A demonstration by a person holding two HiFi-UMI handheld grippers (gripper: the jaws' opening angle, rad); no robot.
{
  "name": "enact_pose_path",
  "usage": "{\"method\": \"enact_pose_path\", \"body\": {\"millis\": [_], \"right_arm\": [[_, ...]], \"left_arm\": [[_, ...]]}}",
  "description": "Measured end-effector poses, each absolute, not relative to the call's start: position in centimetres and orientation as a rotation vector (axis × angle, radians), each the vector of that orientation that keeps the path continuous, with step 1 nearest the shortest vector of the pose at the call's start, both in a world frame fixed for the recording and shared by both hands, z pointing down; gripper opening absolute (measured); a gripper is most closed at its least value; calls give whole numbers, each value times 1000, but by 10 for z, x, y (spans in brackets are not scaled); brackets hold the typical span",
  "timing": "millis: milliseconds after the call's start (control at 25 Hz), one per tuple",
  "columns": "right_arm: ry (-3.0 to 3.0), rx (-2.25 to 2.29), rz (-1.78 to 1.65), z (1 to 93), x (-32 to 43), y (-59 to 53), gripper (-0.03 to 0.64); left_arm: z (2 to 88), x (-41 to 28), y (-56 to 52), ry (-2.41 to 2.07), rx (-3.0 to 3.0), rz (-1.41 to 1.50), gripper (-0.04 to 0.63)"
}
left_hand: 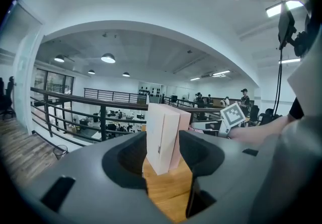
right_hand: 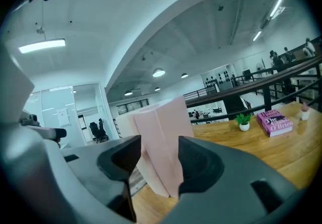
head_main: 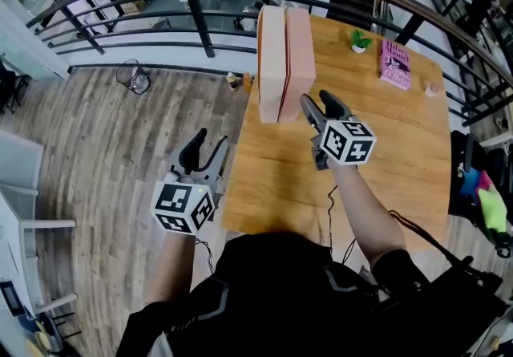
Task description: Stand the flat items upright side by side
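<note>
The job looks finished, with nothing left to stand: a pale pink box (head_main: 271,58) and a rosier box (head_main: 299,58) stand upright, faces touching, at the bench's (head_main: 377,155) far left edge. Both are smooth, matte, crisp-cornered slabs; the bench is glossy grained wood. The left tongs (head_main: 210,144), off the bench's left edge, and the right tongs (head_main: 318,99), above its middle, gape, holding nothing.
</note>
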State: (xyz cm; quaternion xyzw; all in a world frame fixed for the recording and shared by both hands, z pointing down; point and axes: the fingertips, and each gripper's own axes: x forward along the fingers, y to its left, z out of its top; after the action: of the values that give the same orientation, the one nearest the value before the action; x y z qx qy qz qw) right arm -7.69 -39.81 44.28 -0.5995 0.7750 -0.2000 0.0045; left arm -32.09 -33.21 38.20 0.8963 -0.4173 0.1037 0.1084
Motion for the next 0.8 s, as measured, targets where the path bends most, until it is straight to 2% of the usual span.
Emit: {"method": "enact_pose_path", "body": {"millis": [480, 800], "right_arm": [[2526, -1986, -237, 335, 20, -280, 236], [2395, -2099, -158, 293, 98, -203, 175]], "left_arm": [[317, -228, -332, -1131, 2801, 73, 164], [280, -149, -297, -973, 2871, -10, 70]]}}
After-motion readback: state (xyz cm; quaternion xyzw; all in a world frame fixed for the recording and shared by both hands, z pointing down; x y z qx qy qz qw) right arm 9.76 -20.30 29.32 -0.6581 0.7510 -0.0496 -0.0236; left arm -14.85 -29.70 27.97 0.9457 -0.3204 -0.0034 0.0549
